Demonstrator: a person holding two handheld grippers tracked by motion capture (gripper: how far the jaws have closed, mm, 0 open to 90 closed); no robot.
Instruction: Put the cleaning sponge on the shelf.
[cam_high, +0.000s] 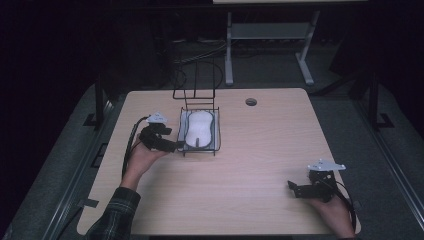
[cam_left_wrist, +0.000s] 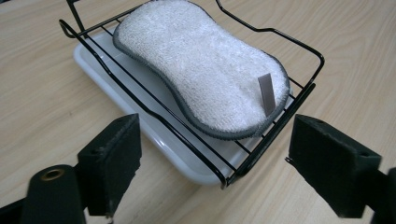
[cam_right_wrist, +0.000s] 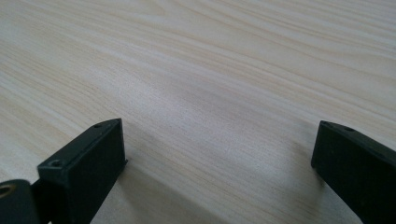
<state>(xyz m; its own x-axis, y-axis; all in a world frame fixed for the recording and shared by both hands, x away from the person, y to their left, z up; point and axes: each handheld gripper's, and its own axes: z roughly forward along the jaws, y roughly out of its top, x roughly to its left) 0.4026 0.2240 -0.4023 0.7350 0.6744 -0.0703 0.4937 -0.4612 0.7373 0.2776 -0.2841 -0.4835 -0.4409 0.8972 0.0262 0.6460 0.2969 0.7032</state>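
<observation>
Left gripper (cam_left_wrist: 210, 158) jaws spread wide at the near corner of the wire rack (cam_left_wrist: 261, 140), whose raised rim and white tray (cam_left_wrist: 154, 135) block low entry to the sponge (cam_left_wrist: 201, 70); bare tabletop (cam_right_wrist: 210, 84) lies ahead of the right gripper (cam_right_wrist: 219, 154).

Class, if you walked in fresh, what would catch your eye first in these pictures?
First, the white peanut-shaped sponge lying in a black wire rack over a white tray, left of the table's middle. The left gripper faces the rack's near corner, jaws open; the right gripper waits open near the table's right front edge.
</observation>
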